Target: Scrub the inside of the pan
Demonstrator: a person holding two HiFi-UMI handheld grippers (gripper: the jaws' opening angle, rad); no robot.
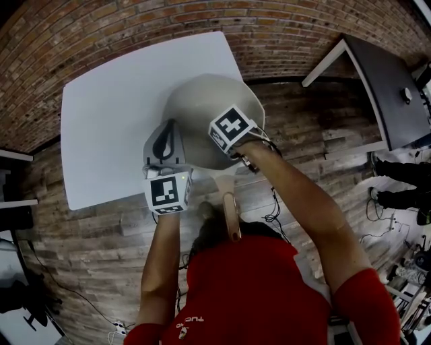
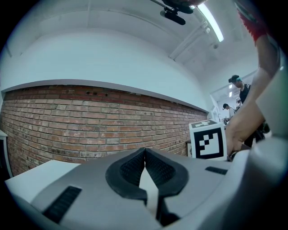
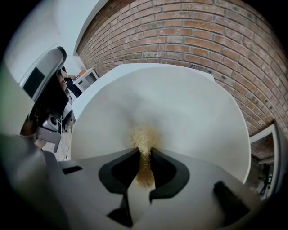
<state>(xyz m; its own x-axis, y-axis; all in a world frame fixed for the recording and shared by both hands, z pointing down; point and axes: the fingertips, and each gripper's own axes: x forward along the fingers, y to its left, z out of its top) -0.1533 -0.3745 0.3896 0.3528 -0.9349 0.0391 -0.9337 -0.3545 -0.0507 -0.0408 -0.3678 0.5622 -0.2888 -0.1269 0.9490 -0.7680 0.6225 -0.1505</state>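
Note:
A pale beige pan (image 1: 202, 108) sits on the near right corner of the white table (image 1: 114, 114); its handle (image 1: 231, 214) points back at me. My right gripper (image 1: 225, 143) reaches down into the bowl. In the right gripper view it (image 3: 145, 150) is shut on a tan scrubber (image 3: 143, 137), whose tuft presses on the pan's inner floor (image 3: 180, 103). My left gripper (image 1: 163, 143) lies at the pan's left edge. In the left gripper view it (image 2: 145, 152) is shut, with a thin pale strip (image 2: 150, 188), seemingly the rim, pinched between the pads.
A brick wall (image 1: 202, 20) runs behind the table. A dark table (image 1: 387, 87) stands to the right on the wood floor. Cables (image 1: 273, 209) trail on the floor near me, and someone's shoes (image 1: 397, 182) show at the far right.

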